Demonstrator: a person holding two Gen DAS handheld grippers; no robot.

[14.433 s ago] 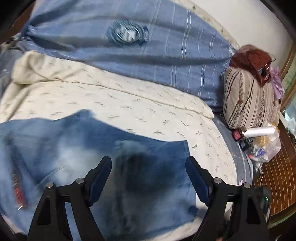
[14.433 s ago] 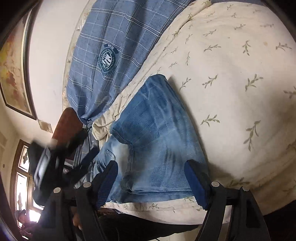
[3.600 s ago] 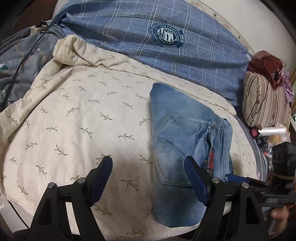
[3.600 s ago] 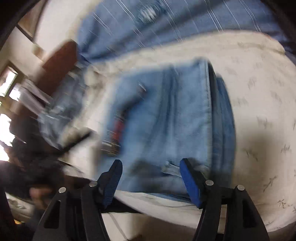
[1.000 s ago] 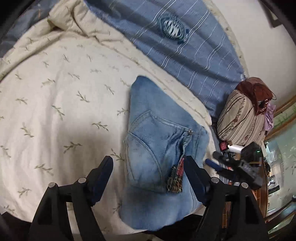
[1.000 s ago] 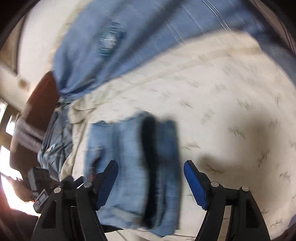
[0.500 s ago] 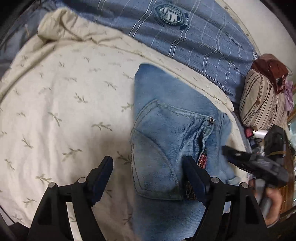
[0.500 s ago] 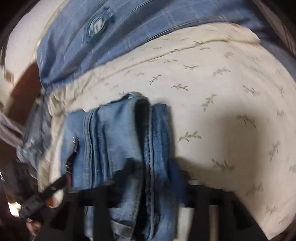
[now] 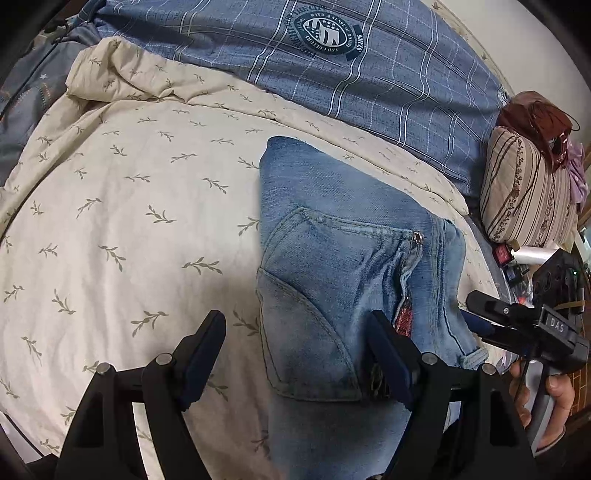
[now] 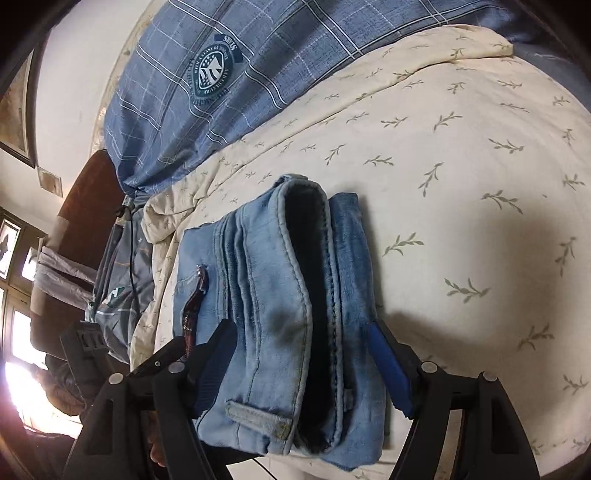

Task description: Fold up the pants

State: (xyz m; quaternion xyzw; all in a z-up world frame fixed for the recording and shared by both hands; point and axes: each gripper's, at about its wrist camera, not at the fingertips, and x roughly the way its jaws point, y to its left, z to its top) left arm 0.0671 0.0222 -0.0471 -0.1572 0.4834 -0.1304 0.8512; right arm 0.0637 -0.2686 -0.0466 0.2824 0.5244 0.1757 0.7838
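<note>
Both pairs of fingers are standing apart and gripping nothing as the left gripper [image 9: 295, 354] and the right gripper [image 10: 301, 363] are hovering over the folded light-blue denim pants [image 9: 354, 280]. The bundle is lying partly between the left gripper's fingers and just ahead of them, on the cream quilt printed with small leaf sprigs [image 9: 122, 221] covering the bed. In the right wrist view, the waistband end is sitting between the fingers, its layers gaping open around a dark hollow. That loose mouth looks like the main risk: a nudge from either finger could spring the layers and undo the fold. The near end also appears to be reaching the bed's edge, so a push could slide it off. Beyond the pants, a blue plaid cover with a round crest [image 9: 325, 33] is lying well ahead.
</note>
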